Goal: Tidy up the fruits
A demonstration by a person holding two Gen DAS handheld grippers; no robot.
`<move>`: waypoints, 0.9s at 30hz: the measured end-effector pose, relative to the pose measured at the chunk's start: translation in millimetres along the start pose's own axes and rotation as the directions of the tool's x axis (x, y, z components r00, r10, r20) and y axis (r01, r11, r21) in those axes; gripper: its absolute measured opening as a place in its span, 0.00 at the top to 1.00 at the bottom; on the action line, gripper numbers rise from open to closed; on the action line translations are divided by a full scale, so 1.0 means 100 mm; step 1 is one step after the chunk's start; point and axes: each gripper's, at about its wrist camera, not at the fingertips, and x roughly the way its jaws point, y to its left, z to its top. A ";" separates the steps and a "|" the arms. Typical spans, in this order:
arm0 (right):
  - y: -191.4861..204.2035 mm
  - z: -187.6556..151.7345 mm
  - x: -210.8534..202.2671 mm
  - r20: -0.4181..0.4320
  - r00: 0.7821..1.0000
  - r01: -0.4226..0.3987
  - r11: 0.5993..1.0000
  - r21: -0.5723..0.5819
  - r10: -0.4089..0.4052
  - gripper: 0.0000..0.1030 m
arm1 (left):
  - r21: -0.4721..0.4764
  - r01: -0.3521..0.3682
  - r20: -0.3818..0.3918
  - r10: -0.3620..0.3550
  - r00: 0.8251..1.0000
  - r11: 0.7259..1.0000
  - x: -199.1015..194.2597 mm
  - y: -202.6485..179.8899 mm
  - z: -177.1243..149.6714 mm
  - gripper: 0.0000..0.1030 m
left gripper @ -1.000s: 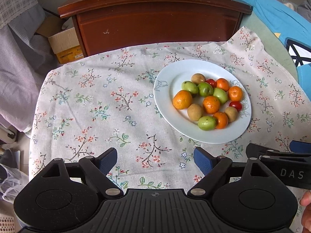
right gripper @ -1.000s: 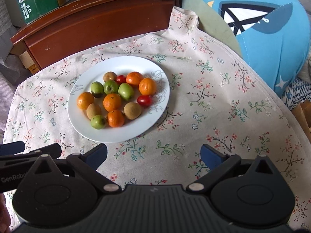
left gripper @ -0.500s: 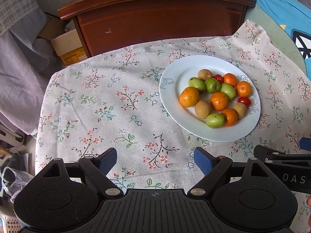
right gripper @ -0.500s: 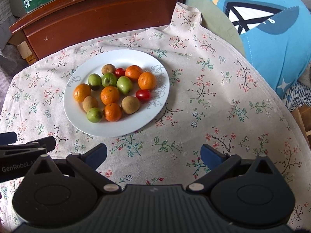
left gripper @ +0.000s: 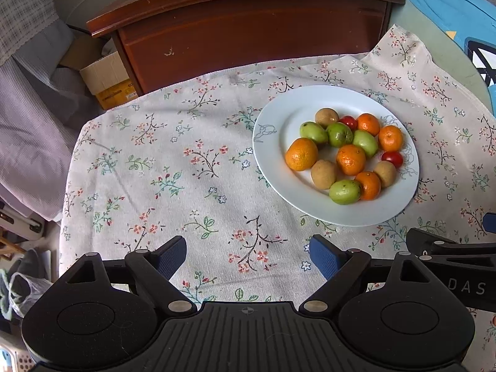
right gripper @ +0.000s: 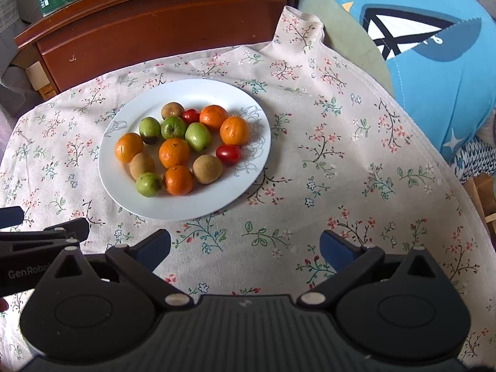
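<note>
Both claws hung over the flowered cloth (left gripper: 161, 167) w/ nothing in them — the left gripper (left gripper: 248, 259) had its jaws wide apart, and the right gripper (right gripper: 245, 248) likewise, each short of the white plate (right gripper: 198, 207). The fruit sat heaped on that plate: 5 oranges, e.g. the big one (left gripper: 301, 154) at the left edge, 4 green fruits (right gripper: 198, 136), 3 brown ones (right gripper: 207, 169) and 2 small red ones (right gripper: 228, 154), most touching a neighbour. That crowding looked like the main risk: a wide jaw going for 1 piece would prob. nudge the ones beside it, and round fruit on a shallow plate could roll off onto the cloth. The red ones (smallest, wedged between bigger fruit) seemed hardest to pinch w/o squashing. The loose cloth could also drag the plate if a finger caught it — and the 2 grippers, side by side, might clash if both reached in.
</note>
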 end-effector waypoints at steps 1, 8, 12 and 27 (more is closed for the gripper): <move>0.00 0.00 0.00 0.000 1.000 0.002 1.000 0.002 -0.002 0.01 | 0.004 -0.003 0.001 0.003 1.000 1.000 0.00 -0.01 0.01 0.15; -0.01 0.01 0.01 0.006 1.000 0.014 1.000 0.006 -0.014 0.01 | 0.010 -0.010 0.000 0.010 1.000 1.000 0.02 -0.04 0.03 0.15; -0.02 0.02 0.03 0.004 1.000 0.020 1.000 0.002 -0.020 0.01 | 0.012 -0.017 -0.004 0.017 1.000 1.000 0.04 -0.06 0.05 0.15; -0.03 0.03 0.07 -0.002 1.000 0.019 1.000 -0.011 -0.019 0.01 | 0.010 -0.023 -0.025 0.023 0.999 1.000 0.11 -0.08 0.05 0.15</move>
